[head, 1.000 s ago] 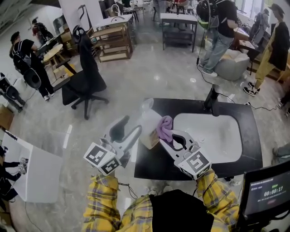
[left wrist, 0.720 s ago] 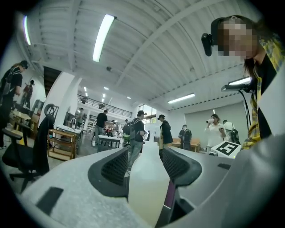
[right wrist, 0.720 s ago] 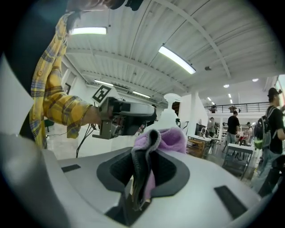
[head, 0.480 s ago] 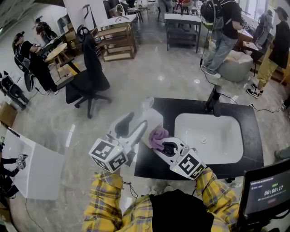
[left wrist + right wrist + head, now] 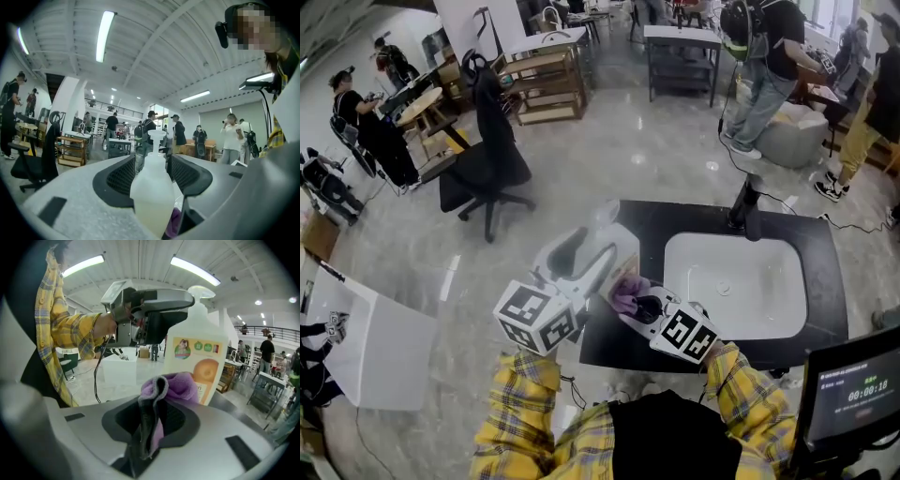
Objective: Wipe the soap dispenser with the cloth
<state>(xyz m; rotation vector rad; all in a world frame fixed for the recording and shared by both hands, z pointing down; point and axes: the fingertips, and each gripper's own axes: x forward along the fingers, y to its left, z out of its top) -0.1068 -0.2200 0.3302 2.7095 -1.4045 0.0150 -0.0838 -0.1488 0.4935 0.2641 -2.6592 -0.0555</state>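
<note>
Purple cloth (image 5: 174,386) clamped in R gripper (image 5: 151,418), pressed against soap dispenser (image 5: 151,194) — L gripper (image 5: 151,164) closed tight round its body, at left edge of black worktop (image 5: 661,223)

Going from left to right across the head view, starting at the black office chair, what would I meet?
Black office chair → soap dispenser → white sink → timer screen

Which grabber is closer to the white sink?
Right. The right gripper, clamping the purple cloth, sits just left of the sink. The left gripper, holding the soap dispenser, is farther left.
</note>
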